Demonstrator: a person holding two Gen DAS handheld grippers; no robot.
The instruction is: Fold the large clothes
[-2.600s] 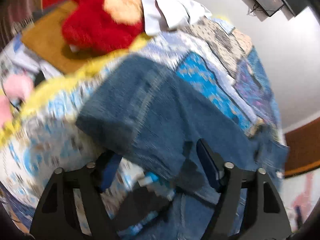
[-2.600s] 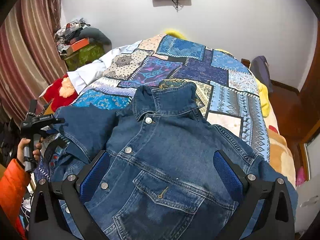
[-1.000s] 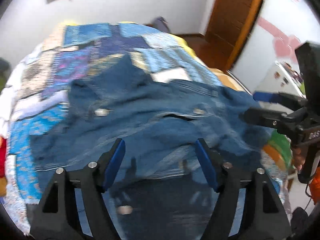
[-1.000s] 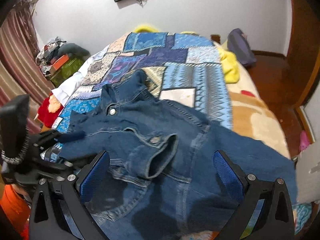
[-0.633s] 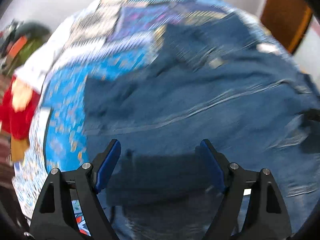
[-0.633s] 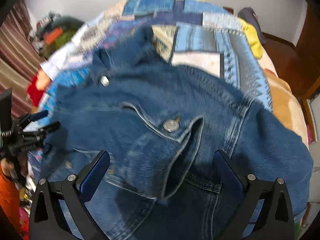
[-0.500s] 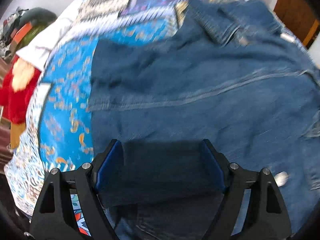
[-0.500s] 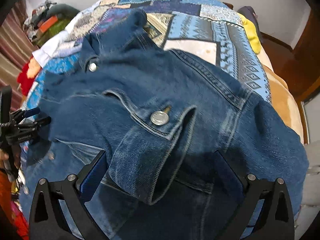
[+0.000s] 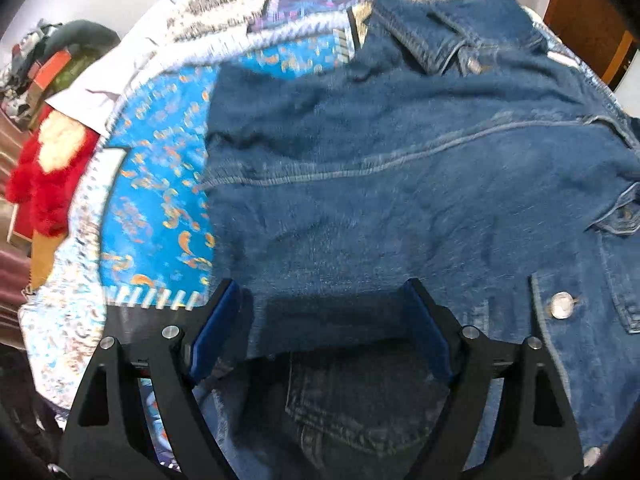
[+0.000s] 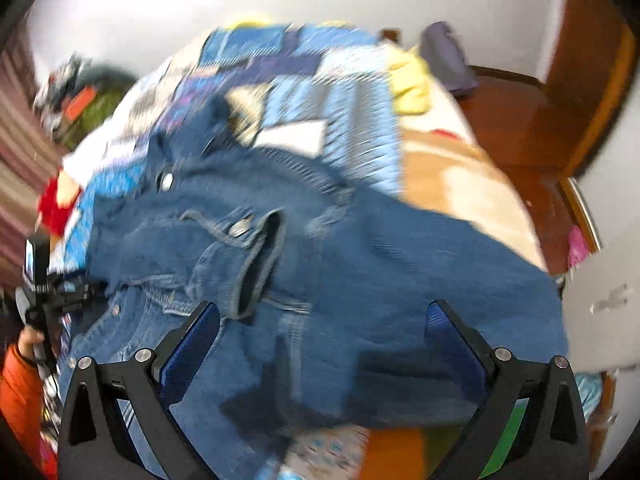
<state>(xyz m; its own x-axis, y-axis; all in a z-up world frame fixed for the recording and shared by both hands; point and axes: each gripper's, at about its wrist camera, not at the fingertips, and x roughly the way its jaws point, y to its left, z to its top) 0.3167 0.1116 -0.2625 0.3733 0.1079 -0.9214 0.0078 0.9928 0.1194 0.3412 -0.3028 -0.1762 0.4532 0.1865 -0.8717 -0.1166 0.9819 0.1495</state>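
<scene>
Left wrist view: a dark blue denim jacket (image 9: 400,184) lies spread across a patchwork quilt (image 9: 156,184) on a bed, collar toward the far end and one sleeve folded across the body. A metal button (image 9: 562,305) shows at the lower right. The left gripper (image 9: 320,328) hangs just over the near edge of the folded sleeve, its blue-padded jaws well apart with cloth lying between them but not pinched. A red plush toy (image 9: 44,176) sits off the bed's left side, beside a heap of clutter that is too blurred to identify.

Right wrist view: this picture is blurred. The same jacket covers the near part of the bed, a buttoned cuff (image 10: 256,256) standing open near its middle. The right gripper (image 10: 320,344) hovers above the denim with its jaws wide apart and nothing clamped. At the left edge the left gripper appears again, held by a hand (image 10: 30,338) in an orange sleeve (image 10: 18,396).

The denim looks heavy and thick, stiff at seams and cuffs, unlikely to slip or tear; it should hold a crease but resist a neat fold. Double-stitched edges such as the hem, cuff or shoulder seam seem the safest places to grasp.

No brand, label or readable writing is visible in either view.
</scene>
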